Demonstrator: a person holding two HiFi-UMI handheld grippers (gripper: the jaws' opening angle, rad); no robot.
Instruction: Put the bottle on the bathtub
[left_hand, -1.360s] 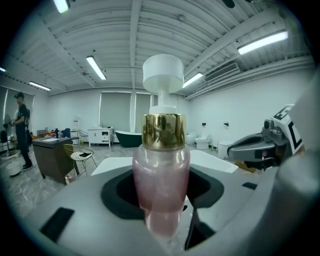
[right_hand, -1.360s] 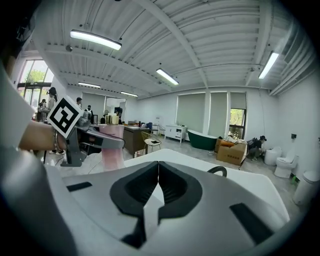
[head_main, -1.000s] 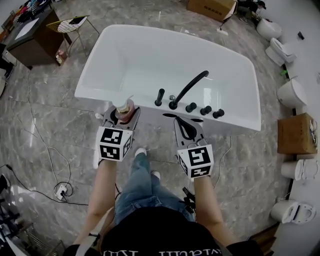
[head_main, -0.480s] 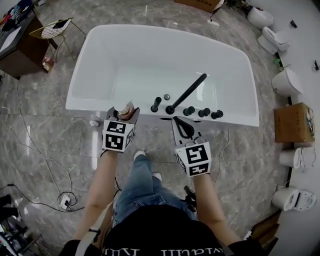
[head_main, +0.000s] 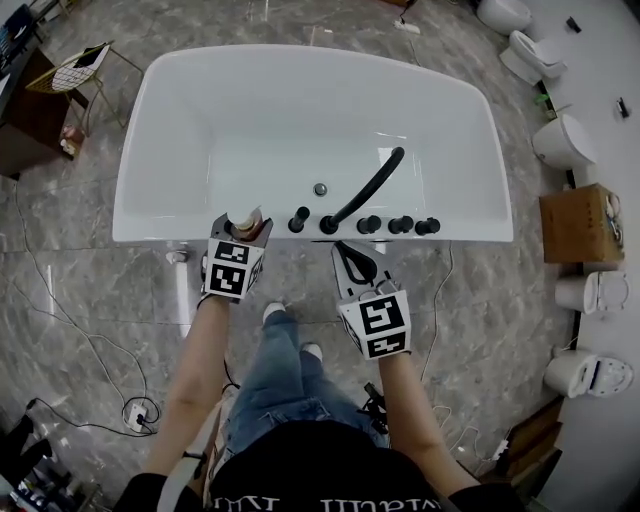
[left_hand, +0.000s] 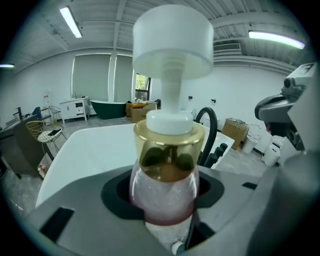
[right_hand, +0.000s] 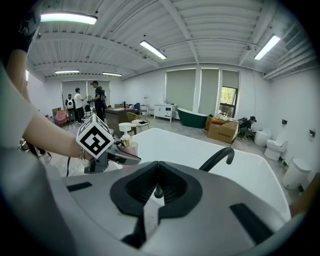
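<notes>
At the bathtub rim (head_main: 150, 229), the left hand-held gripper (head_main: 243, 224) grasps a pump bottle (left_hand: 165, 187). The right hand-held gripper (head_main: 350, 257) is clenched, empty.

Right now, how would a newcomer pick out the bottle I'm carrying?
Find the large white bathtub; at its near rim, left of the black tap fittings, the left gripper is shut on it. It is a clear pink-tinted pump bottle with a gold collar and a white pump head, the only non-black thing along that rim.
</notes>
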